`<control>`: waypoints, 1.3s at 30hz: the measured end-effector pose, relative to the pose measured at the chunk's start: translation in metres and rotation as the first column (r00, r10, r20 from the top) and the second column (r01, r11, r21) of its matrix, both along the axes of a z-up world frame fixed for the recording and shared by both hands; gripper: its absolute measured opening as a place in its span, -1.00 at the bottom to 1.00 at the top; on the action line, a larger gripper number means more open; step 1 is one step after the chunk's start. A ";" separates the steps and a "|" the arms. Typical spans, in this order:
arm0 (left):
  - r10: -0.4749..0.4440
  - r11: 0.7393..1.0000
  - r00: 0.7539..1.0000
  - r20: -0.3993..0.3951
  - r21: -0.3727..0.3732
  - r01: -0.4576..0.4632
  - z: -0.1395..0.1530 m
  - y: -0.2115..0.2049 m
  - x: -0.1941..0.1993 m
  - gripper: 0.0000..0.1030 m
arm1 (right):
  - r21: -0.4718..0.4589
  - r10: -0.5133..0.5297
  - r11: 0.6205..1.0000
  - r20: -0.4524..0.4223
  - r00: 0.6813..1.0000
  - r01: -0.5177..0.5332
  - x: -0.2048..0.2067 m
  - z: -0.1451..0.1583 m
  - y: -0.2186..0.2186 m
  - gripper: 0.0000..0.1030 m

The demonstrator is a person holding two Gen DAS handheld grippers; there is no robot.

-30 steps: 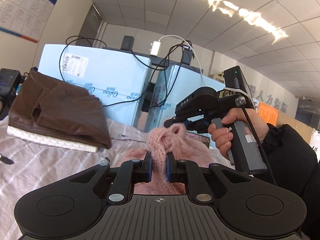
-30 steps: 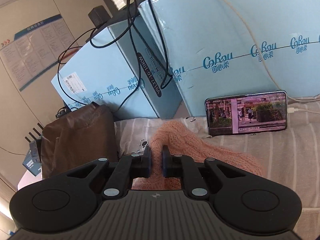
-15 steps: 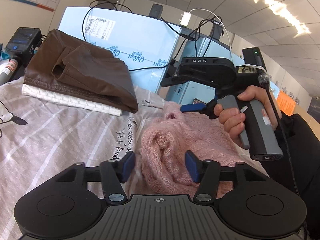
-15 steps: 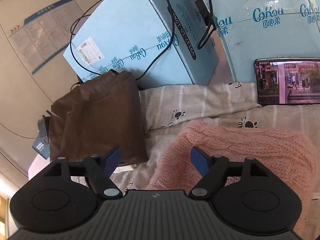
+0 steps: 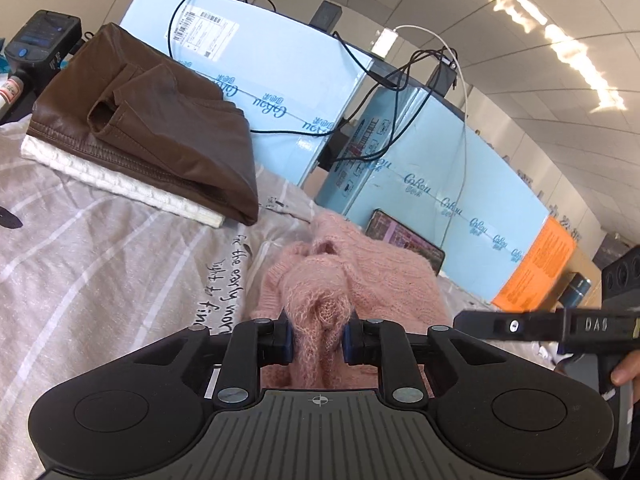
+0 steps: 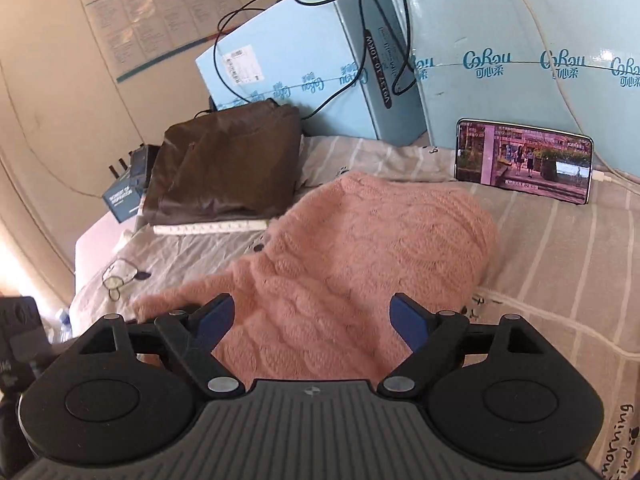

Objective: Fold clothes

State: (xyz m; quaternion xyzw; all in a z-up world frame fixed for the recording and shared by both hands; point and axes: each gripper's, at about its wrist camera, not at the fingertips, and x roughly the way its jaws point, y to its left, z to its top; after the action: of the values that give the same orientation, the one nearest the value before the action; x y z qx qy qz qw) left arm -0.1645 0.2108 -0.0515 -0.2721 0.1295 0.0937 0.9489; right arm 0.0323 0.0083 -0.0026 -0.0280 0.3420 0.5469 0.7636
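A fuzzy pink knit sweater [image 5: 372, 268] lies bunched on the striped bedsheet [image 5: 100, 248]. My left gripper [image 5: 316, 338] is closed on a thick bunch of the sweater's near edge, fabric filling the gap between its blue pads. In the right wrist view the same sweater [image 6: 360, 248] spreads across the sheet. My right gripper [image 6: 312, 320] hangs over its near part with jaws wide apart and nothing between them. The right gripper's body also shows at the right edge of the left wrist view [image 5: 560, 326].
A folded brown leather garment on a white knit [image 5: 148, 128] sits at the back left, seen also in the right wrist view [image 6: 228, 168]. Light blue boxes [image 5: 304, 92] with cables stand behind. A phone [image 6: 524, 160] leans on a box. Glasses [image 6: 118, 274] lie left.
Both grippers let go of the sweater half a second ago. My left gripper has since closed again on a bunch of it. My right gripper stayed open and drew back to the right.
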 end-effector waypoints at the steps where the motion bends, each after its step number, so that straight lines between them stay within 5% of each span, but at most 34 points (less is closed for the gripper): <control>1: -0.011 1.000 1.000 0.020 -0.004 0.011 0.001 -0.004 -0.001 -0.62 | -0.007 0.018 1.000 0.008 1.000 -0.018 -0.008 -0.005 -0.006 0.63; 7: 0.030 0.995 0.990 0.134 -0.097 -0.017 0.004 -0.001 -0.018 -0.63 | 0.001 0.028 1.000 0.036 0.999 -0.028 -0.031 -0.018 -0.024 0.63; 12: 0.100 0.995 0.990 -0.098 0.035 -0.097 -0.004 -0.004 -0.010 -0.62 | -0.008 0.048 0.999 0.026 0.999 -0.048 -0.030 -0.026 -0.027 0.63; 15: 0.143 0.988 0.979 -0.142 0.079 -0.133 -0.005 -0.006 -0.008 -0.30 | -0.004 0.027 1.000 0.000 1.000 -0.027 -0.024 -0.029 -0.027 0.63; 17: 0.175 0.983 0.976 -0.132 0.070 -0.167 -0.002 -0.004 -0.013 0.30 | 0.027 -0.003 1.000 -0.009 1.000 0.003 -0.017 -0.025 -0.034 0.63; 23: 0.139 0.970 0.985 -0.102 -0.185 -0.157 0.005 0.011 -0.042 0.68 | 0.099 -0.191 0.975 -0.098 0.977 0.200 0.030 -0.013 -0.053 0.65; 26: 0.049 0.931 0.993 -0.108 -0.354 -0.084 0.000 0.016 -0.047 0.72 | 0.093 -0.284 0.950 -0.132 0.950 0.297 0.060 -0.016 -0.057 0.65; 33: -0.008 0.942 0.981 -0.195 -0.331 -0.058 -0.005 0.001 -0.016 0.81 | 0.078 -0.321 0.931 -0.297 0.899 0.358 0.098 -0.038 -0.049 0.66; 39: 0.016 0.970 0.986 -0.166 -0.236 -0.056 -0.008 0.004 0.017 0.84 | 0.142 -0.220 0.947 -0.369 0.903 0.289 0.104 -0.054 -0.024 0.71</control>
State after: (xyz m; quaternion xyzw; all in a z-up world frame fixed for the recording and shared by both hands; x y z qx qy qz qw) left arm -0.1472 0.2149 -0.0593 -0.3785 0.2121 0.1165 0.8934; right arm 0.1367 -0.0159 -0.0570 0.1887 0.4178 0.4689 0.7550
